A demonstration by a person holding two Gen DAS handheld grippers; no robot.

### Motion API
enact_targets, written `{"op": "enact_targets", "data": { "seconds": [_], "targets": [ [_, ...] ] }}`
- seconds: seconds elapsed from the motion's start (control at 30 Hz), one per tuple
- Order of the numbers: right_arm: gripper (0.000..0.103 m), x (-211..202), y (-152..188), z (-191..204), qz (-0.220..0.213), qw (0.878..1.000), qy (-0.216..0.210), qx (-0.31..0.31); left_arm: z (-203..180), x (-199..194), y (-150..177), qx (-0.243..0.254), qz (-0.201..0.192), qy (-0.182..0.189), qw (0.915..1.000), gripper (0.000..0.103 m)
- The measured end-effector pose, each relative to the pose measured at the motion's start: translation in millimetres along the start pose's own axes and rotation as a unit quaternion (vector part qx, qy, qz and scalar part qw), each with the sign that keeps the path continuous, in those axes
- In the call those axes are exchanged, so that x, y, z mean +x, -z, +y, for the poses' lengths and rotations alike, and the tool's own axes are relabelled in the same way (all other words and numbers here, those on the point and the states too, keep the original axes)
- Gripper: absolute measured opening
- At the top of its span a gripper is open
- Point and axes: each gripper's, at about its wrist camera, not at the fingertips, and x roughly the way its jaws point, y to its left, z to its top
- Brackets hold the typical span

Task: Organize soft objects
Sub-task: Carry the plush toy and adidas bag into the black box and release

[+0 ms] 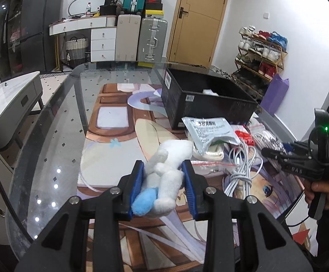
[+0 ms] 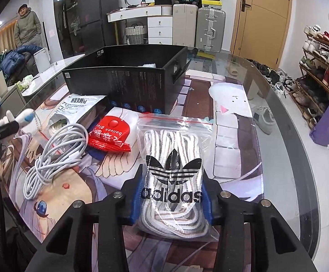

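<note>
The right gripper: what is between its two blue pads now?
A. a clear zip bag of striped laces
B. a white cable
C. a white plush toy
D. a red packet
A: the right gripper pinches the clear zip bag of laces between its pads.

The black box [image 2: 128, 79] shows only a corner of a white item [image 2: 149, 65] above its near wall; the remaining contents are hidden. The silver pouch [image 1: 212, 132] covers part of a pale folded item [image 1: 209, 156] beneath it. Print on the pouch is too small to read. The plush toy [image 2: 20, 117] is cut off by the left gripper's finger in the right wrist view (only a white-and-blue end shows). The hand [image 1: 325, 192] holding the right gripper [image 1: 266, 153] is cropped at the frame edge.
</note>
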Motion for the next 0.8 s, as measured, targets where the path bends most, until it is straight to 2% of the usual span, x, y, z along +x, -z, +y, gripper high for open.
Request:
{"op": "enact_targets", "data": {
  "seconds": [0.47, 0.8],
  "targets": [
    [0.042, -23, -9, -9, -0.021, 0.999, 0.040, 0.006, 1, 2, -27, -0.010, -0.023, 0.007, 0.9997, 0.033],
    [0.042, -25, -29, -21, -0.025, 0.997, 0.071, 0.007, -3, 22, -55, -0.009, -0.029, 0.001, 0.9995, 0.033]
  ]
}}
